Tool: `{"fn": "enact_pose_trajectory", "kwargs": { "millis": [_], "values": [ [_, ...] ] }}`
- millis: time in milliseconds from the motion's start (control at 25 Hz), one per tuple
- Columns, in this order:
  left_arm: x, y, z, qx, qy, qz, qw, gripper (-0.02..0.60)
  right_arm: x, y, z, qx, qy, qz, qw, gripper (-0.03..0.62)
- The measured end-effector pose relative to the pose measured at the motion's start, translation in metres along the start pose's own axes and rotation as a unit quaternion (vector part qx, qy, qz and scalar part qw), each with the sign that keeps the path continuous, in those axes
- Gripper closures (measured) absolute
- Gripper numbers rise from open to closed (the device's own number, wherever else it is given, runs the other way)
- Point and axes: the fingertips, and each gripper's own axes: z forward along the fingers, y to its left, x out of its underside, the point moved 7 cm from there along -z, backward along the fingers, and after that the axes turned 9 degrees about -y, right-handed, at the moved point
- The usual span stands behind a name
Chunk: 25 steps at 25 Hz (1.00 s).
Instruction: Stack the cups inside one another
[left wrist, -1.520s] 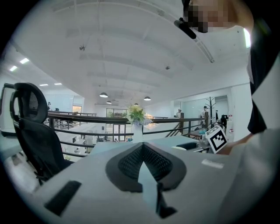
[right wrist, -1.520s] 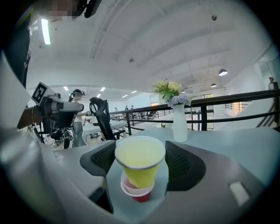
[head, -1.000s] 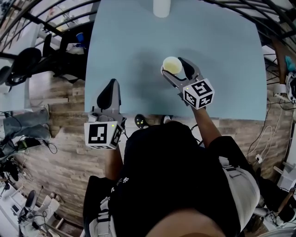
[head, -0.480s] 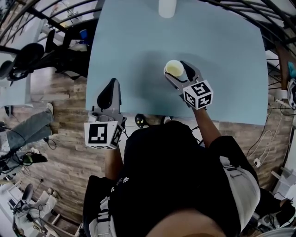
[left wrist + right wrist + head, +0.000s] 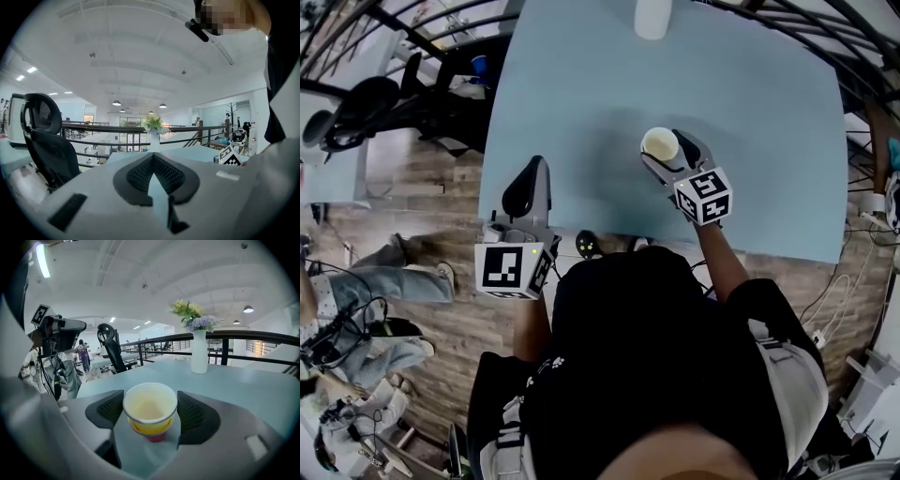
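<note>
Jaws of the left gripper [image 5: 152, 159] sit pressed together with nothing between them, at the near edge of the worktop [image 5: 581, 94]. Farther in, the right gripper [image 5: 151, 414] pinches a nested stack of cups [image 5: 150, 406], mouth up, over the worktop. A white vase [image 5: 199, 352] stands at the far edge.

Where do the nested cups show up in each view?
Head view: nested cups centre-right, in the right gripper.
Left gripper view: not in it.
Right gripper view: nested cups lower centre, between the jaws.
Shared landmark: white vase.
</note>
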Motion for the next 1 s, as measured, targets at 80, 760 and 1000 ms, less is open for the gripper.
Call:
{"fn": "enact_pose_trajectory", "kwargs": {
  "millis": [80,760,1000],
  "values": [
    [0.001,0.001,0.0,0.0,0.0,-0.001,1.0,0.594,0.001,0.001,0.002,0.0,-0.001,-0.002,1.0,0.233],
    [0.005,-0.003,-0.01,-0.003,0.001,-0.006,1.0,0.594,-0.008,0.003,-0.008,0.005,-0.022,0.003,1.0,0.233],
    [0.007,-0.004,-0.008,0.007,0.0,-0.009,0.9999,0.594,-0.018,0.006,-0.013,0.01,-0.043,0.007,0.999,0.235]
  ]
}}
